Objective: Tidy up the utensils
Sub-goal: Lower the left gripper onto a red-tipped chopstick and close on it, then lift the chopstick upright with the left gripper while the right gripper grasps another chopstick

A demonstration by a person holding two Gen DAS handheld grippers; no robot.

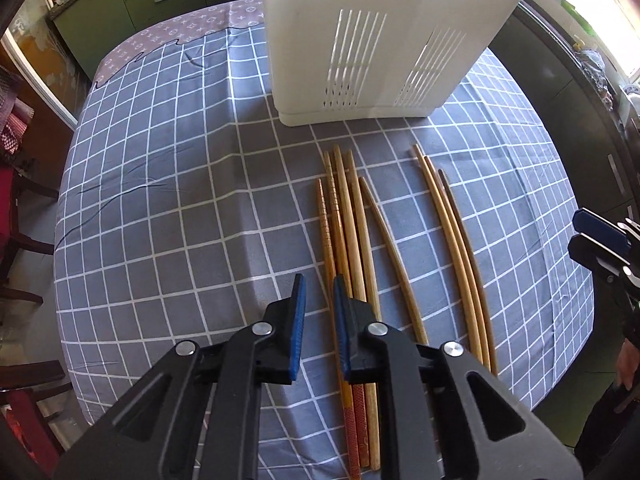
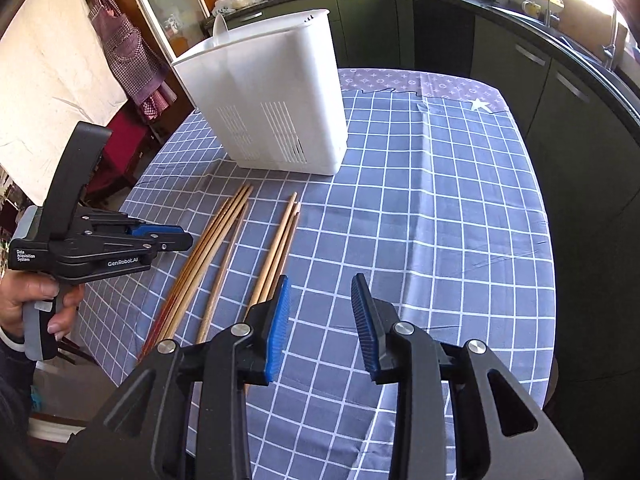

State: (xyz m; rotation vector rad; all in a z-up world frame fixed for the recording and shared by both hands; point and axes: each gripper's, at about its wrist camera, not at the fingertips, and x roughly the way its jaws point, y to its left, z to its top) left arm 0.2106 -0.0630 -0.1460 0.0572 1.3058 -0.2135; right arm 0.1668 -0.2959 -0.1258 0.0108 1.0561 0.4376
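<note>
Several wooden chopsticks lie on the checked tablecloth: a left bundle [image 1: 348, 220] [image 2: 208, 248], one stray stick [image 1: 384, 240] [image 2: 224, 272], and three paler ones [image 1: 452, 240] [image 2: 280, 240]. A white slotted utensil holder [image 1: 380, 40] [image 2: 272, 100] stands upright behind them. My left gripper [image 1: 319, 280] [image 2: 188, 240] hovers at the left bundle's left edge. Its jaws stand a narrow gap apart, with only cloth showing between them. My right gripper [image 2: 320, 292] [image 1: 573, 230] is open just right of the three pale sticks and holds nothing.
The tablecloth [image 1: 160, 200] [image 2: 440, 200] covers a table whose edges lie near on both sides. Dark green cabinets [image 2: 520, 80] and a counter with pots run behind and right. Red chairs [image 1: 16, 220] and a hanging apron [image 2: 120, 48] are on the left. A hand [image 2: 36, 300] holds the left gripper.
</note>
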